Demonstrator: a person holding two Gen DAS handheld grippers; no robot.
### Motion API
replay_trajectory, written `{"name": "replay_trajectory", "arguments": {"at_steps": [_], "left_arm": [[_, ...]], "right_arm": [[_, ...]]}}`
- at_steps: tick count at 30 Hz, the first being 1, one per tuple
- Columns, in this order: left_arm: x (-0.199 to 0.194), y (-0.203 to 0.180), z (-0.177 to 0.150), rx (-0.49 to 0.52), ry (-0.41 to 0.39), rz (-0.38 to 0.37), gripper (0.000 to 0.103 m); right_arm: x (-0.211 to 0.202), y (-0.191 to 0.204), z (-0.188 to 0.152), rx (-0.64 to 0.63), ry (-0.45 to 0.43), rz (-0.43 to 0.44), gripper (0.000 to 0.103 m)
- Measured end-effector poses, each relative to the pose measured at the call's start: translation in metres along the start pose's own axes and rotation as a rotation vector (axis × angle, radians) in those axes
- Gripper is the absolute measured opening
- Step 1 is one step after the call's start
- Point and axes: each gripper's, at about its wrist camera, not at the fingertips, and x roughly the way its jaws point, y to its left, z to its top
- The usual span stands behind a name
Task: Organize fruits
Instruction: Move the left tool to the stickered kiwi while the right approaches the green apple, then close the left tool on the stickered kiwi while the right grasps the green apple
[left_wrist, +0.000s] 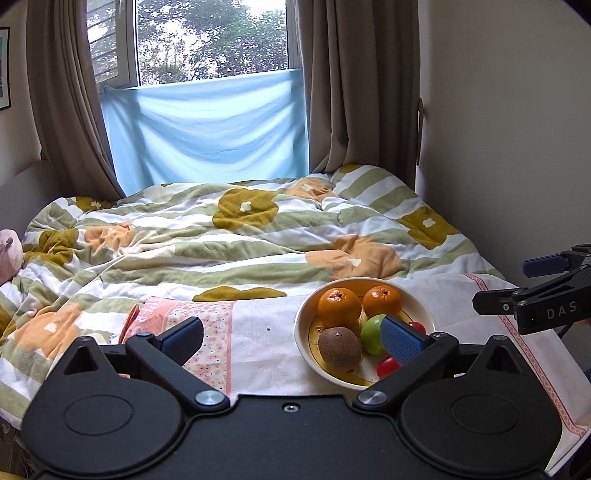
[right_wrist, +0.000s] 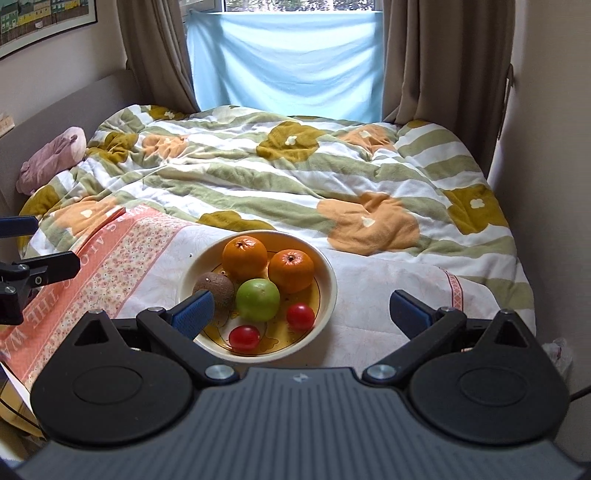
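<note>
All the fruit sat in the bowl (right_wrist: 330, 295) on the cloth (right_wrist: 388, 291) over the bed: two oranges (right_wrist: 244, 257), a kiwi (right_wrist: 214, 288), a green apple (right_wrist: 258, 299) and two small red fruits (right_wrist: 300, 316). The left gripper (left_wrist: 293, 339) and the right gripper (right_wrist: 301, 312) were both wide apart and held nothing. The bed looked soft. A bump on the bowl's rim might have tipped it, and the round fruit could have rolled away.

1. Bowl (right_wrist: 330, 291): one.
2. Oranges: two (right_wrist: 244, 257) (right_wrist: 291, 270).
3. Green apple (right_wrist: 258, 299): one.
4. Kiwi (right_wrist: 214, 287): one.
5. Small red fruits: two (right_wrist: 300, 316) (right_wrist: 244, 337).
6. Grippers: two, left gripper (left_wrist: 293, 341) and right gripper (right_wrist: 301, 312).
</note>
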Motion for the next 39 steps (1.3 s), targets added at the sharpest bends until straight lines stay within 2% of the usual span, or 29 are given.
{"name": "replay_trajectory", "arguments": {"at_steps": [5, 12, 25, 28, 34, 39], "left_arm": [[-0.006, 0.018, -0.005, 0.068, 0.016, -0.089, 0.103], [0.006, 0.03, -0.02, 0.144, 0.087, -0.234, 0.103], [0.068, 0.02, -0.071, 0.291, 0.229, -0.447, 0.098], [0.085, 0.014, -0.081, 0.306, 0.247, -0.471, 0.097], [0.11, 0.006, -0.088, 0.338, 0.259, -0.468, 0.096], [0.126, 0.003, -0.093, 0.327, 0.296, -0.493, 0.089]], "right_arm": [[-0.015, 0.021, -0.009, 0.096, 0.018, -0.048, 0.103], [-0.019, 0.051, -0.03, 0.212, 0.051, -0.126, 0.103], [0.012, 0.079, -0.087, 0.396, 0.11, -0.224, 0.103], [0.025, 0.08, -0.096, 0.432, 0.122, -0.233, 0.103], [0.046, 0.079, -0.105, 0.488, 0.135, -0.233, 0.103], [0.058, 0.078, -0.109, 0.5, 0.149, -0.222, 0.103]]}}
